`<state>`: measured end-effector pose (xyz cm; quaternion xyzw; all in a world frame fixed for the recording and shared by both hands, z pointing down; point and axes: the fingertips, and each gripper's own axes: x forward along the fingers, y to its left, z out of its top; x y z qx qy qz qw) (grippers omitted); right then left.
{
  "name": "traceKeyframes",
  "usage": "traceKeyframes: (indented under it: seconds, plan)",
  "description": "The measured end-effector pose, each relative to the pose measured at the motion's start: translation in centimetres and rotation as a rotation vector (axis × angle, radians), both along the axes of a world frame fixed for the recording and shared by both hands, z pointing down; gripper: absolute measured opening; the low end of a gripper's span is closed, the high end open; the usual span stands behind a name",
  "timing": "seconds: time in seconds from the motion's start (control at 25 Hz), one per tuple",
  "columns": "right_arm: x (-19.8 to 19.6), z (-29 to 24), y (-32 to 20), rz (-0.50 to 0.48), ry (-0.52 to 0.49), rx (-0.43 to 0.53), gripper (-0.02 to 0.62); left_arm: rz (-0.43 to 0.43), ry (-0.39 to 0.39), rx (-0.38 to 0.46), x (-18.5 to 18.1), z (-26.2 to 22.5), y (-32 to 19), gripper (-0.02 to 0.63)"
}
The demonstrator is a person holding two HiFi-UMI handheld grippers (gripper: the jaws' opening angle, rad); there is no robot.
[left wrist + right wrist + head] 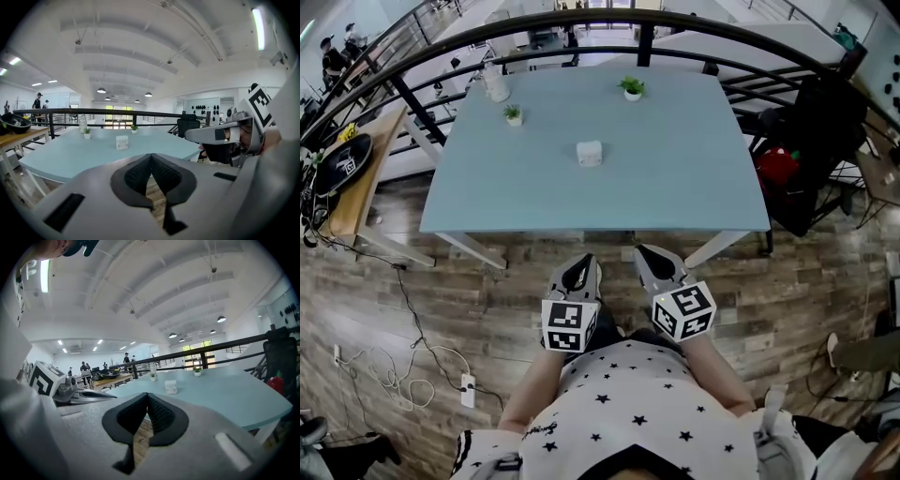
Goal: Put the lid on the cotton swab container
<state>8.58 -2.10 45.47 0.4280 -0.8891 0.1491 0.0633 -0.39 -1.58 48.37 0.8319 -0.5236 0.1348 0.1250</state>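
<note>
A small white cotton swab container stands near the middle of the light blue table; it also shows in the left gripper view and the right gripper view. I cannot make out a separate lid. Both grippers hang in front of the table's near edge, well short of the container. My left gripper is shut with nothing between its pads. My right gripper is shut and empty too, its pads touching. Each gripper shows in the other's view: the right gripper and the left gripper.
Two small potted plants and a clear bottle stand toward the table's far side. A black railing curves behind it. A wooden side table is at the left, a chair with a black bag at the right, and cables lie on the floor.
</note>
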Motion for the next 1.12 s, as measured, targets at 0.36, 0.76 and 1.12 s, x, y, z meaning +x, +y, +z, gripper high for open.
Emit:
traceKeyframes:
  seconds: [0.36, 0.76, 1.12]
  plan:
    - [0.5, -0.6, 0.7, 0.034, 0.012, 0.037, 0.006, -0.003, 0.001, 0.011, 0.0, -0.6, 0.7, 0.003]
    - [0.0, -0.8, 0.8, 0.018, 0.015, 0.049, 0.006, -0.009, 0.008, 0.021, -0.3, -1.0, 0.8, 0.003]
    - [-0.1, -0.8, 0.6, 0.011, 0.013, 0.047, 0.006, -0.019, 0.026, 0.029, -0.5, -1.2, 0.6, 0.003]
